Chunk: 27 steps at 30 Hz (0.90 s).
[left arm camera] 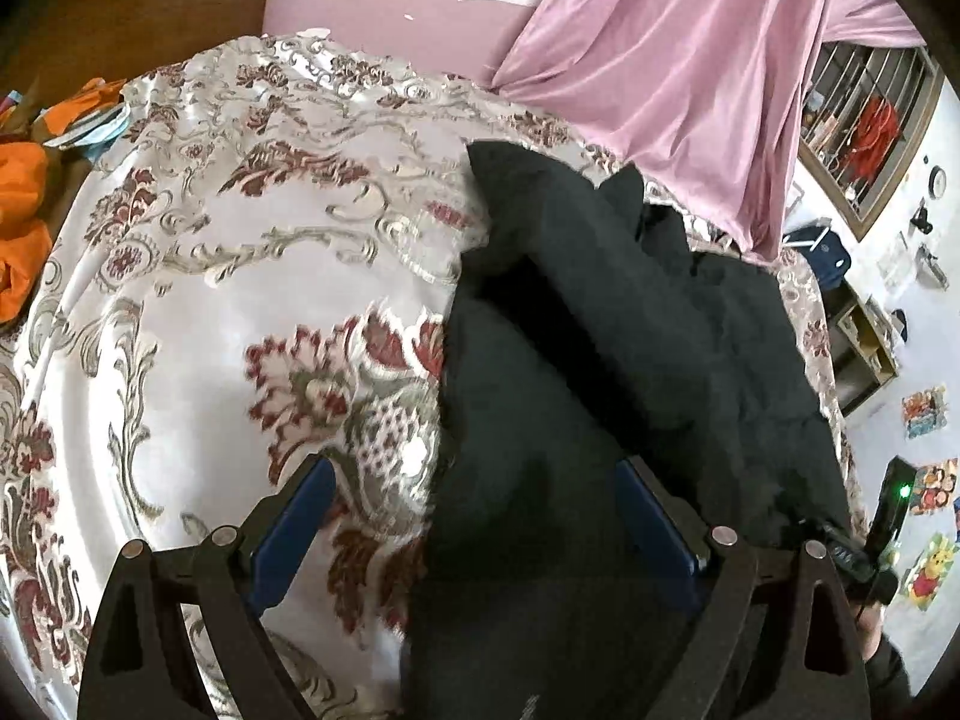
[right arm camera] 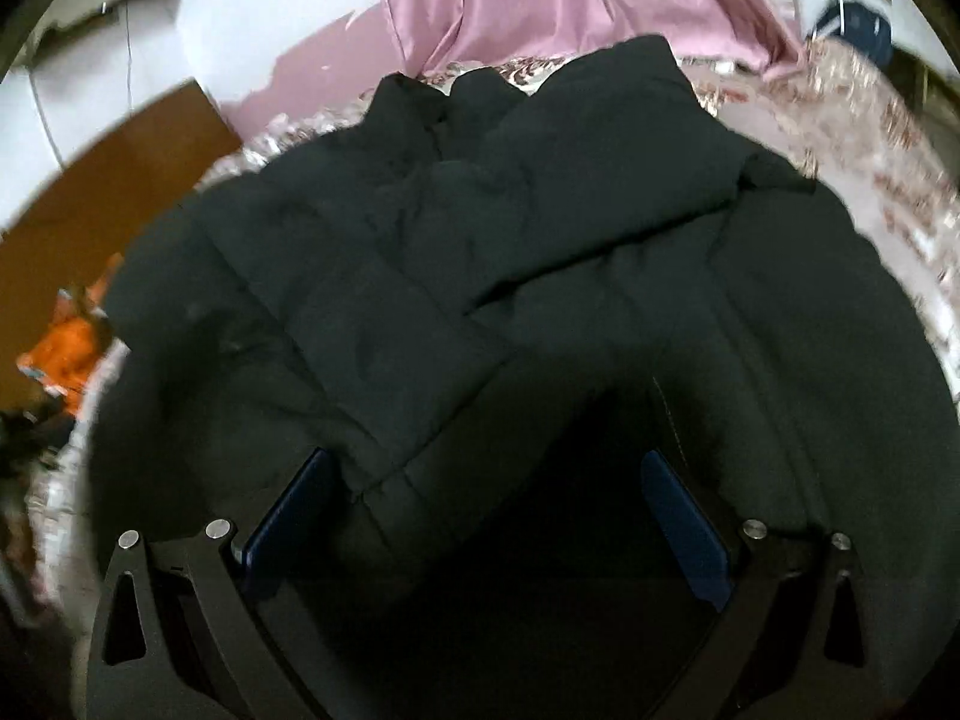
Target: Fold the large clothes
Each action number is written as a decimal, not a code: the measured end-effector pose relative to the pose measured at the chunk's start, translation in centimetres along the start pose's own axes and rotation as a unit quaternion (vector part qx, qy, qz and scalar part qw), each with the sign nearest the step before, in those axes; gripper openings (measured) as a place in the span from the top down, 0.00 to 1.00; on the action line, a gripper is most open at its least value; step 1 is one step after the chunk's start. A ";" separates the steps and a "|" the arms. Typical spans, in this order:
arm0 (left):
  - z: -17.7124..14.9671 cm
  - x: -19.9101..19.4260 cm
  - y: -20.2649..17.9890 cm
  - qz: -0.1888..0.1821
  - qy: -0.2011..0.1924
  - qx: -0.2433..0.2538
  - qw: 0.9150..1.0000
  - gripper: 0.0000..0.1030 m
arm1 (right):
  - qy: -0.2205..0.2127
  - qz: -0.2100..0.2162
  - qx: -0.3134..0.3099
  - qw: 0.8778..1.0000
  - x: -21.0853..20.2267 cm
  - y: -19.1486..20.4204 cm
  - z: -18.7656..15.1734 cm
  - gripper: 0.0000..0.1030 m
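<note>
A large black padded jacket [left arm camera: 630, 348] lies on a bed with a floral cover [left arm camera: 240, 276]. In the left wrist view it fills the right half of the bed. My left gripper [left arm camera: 474, 474] is open, its blue pads wide apart, over the jacket's left edge where it meets the cover. In the right wrist view the jacket [right arm camera: 480, 276] fills most of the frame, partly folded with creases. My right gripper [right arm camera: 486, 468] is open just above the jacket, holding nothing.
A pink curtain [left arm camera: 678, 60] hangs behind the bed. Orange cloth [left arm camera: 24, 204] lies at the bed's left side. A brown headboard [right arm camera: 120, 180] stands at the left. Shelves and floor items [left arm camera: 870, 348] are at the right.
</note>
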State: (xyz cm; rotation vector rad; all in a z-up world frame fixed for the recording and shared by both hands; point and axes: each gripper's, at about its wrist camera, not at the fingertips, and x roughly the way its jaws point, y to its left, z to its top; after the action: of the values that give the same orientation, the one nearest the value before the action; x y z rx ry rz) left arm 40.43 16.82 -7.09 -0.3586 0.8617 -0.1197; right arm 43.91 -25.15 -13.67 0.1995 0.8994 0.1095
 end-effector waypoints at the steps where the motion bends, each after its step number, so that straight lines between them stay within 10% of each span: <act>1: 0.4 -0.1 -0.1 -0.001 -0.006 0.000 1.000 0.09 | -0.003 -0.007 0.000 1.000 0.1 0.3 0.2 0.25; 7: 2.9 -0.4 -2.0 0.014 -0.036 0.029 0.999 0.09 | -0.013 0.002 0.016 1.000 -0.2 0.0 1.1 0.97; 15: 4.1 0.5 -4.5 0.013 -0.046 0.059 0.997 0.09 | -0.190 -0.056 -0.066 0.978 -8.9 0.1 5.9 0.97; 20: 4.5 2.2 -5.0 0.033 -0.036 0.068 0.996 0.09 | -0.188 -0.128 -0.054 0.972 -8.5 -2.3 8.6 0.94; 24: 5.7 3.2 -5.8 0.040 -0.043 0.081 0.995 0.09 | -0.140 -0.154 -0.025 0.978 -6.1 -3.6 8.7 0.49; 27: 7.7 4.4 -7.9 0.022 -0.062 0.105 0.992 0.09 | -0.177 -0.107 -0.023 0.978 -6.7 -3.6 9.1 0.37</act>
State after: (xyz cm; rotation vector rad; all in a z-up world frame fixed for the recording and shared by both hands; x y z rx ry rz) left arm 49.39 10.39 -2.86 -0.1483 0.7260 -0.1449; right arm 46.95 -31.04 -3.82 0.0745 0.5575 -0.1029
